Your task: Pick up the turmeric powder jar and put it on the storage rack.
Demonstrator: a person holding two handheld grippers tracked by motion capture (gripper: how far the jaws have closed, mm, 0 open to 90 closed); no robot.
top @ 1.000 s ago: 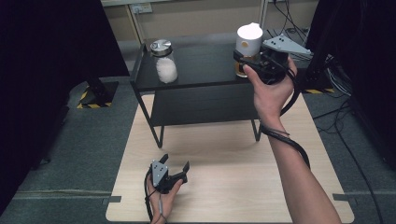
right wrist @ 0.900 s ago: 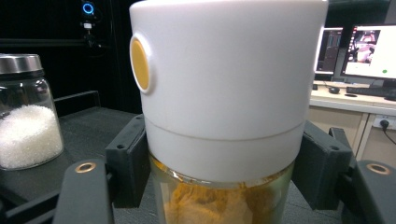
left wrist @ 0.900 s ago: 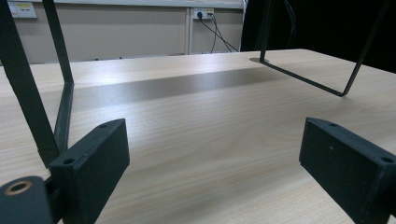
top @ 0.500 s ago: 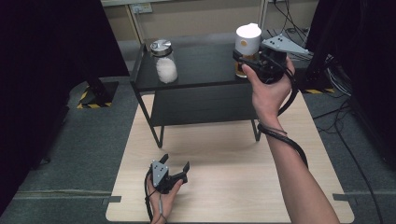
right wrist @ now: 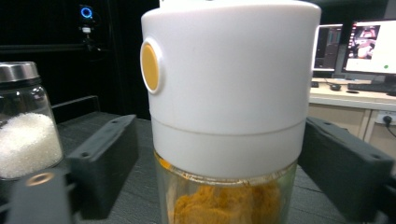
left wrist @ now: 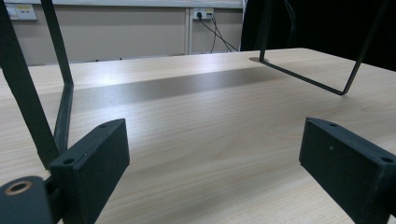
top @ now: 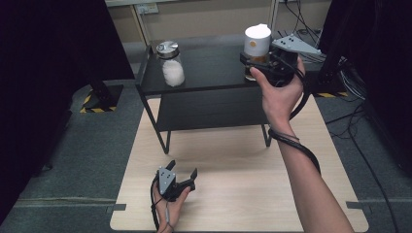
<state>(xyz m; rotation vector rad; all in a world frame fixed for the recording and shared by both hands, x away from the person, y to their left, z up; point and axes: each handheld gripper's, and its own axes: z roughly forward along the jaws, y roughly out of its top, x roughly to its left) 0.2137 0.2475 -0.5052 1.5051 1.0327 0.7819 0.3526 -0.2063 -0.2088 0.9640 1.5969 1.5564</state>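
While the right gripper [top: 256, 66] is standing with its jaws parted around the white-capped jar [right wrist: 229, 116], the pads are showing a gap on either side of the glass, so nothing is being squeezed; the jaws have just been opening, with the jar sitting between them on the black shelf [top: 214, 73]. The jar is standing upright directly ahead of this gripper, its yellow button [right wrist: 150, 66] facing off to the left jaw's side. Its lower part is looking like clear glass packed with an orange powder [right wrist: 224, 205], so it is probably weighing a fair bit for its size, rigid, smooth and breakable if dropped. The wide plastic cap is bulging past the glass; taking hold on the glass body just under the cap's rim is seeming safest, since the rim would be stopping any slip. Off to the left jaw's side, apart from it, a salt jar [right wrist: 25, 130] is standing. The left gripper [top: 180, 177] is resting on the wooden table [left wrist: 210, 121], jaws spread wide and holding nothing.
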